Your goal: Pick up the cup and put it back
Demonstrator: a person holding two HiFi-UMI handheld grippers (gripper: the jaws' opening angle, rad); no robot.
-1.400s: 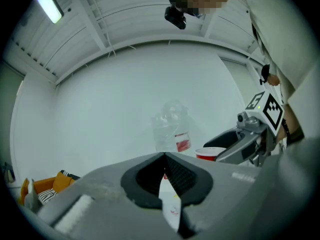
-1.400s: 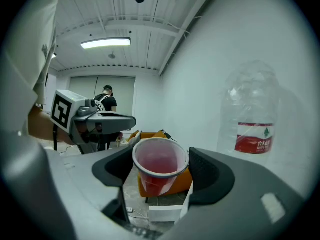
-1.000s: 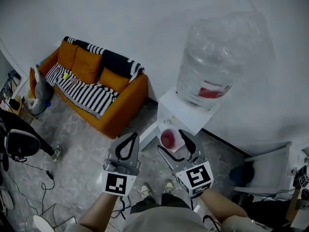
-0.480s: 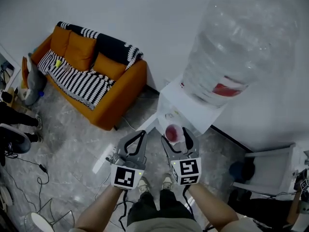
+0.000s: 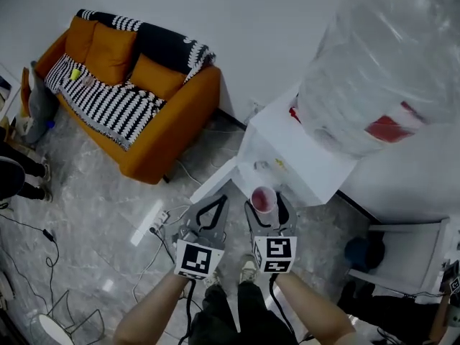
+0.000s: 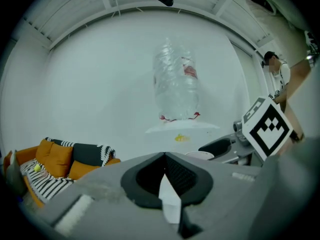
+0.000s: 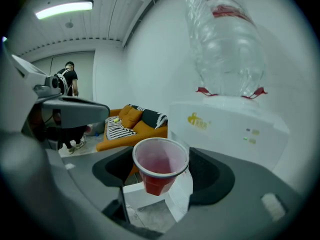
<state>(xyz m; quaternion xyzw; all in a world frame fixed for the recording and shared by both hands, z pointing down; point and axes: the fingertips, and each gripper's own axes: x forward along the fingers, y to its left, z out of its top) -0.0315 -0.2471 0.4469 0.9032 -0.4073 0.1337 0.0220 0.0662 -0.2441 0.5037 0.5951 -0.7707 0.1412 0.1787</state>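
With right gripper clamped on upright red cup just short of water dispenser, advance straight ahead; left gripper alongside, jaws together, empty.

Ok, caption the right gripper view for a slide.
The right gripper grips a red cup upright in front of the water dispenser.

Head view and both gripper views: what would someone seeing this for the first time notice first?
The big clear water bottle upside down on the white dispenser fills the upper right of the head view. In front of it, the right gripper holds a translucent red plastic cup, with the orange sofa against the wall at left.
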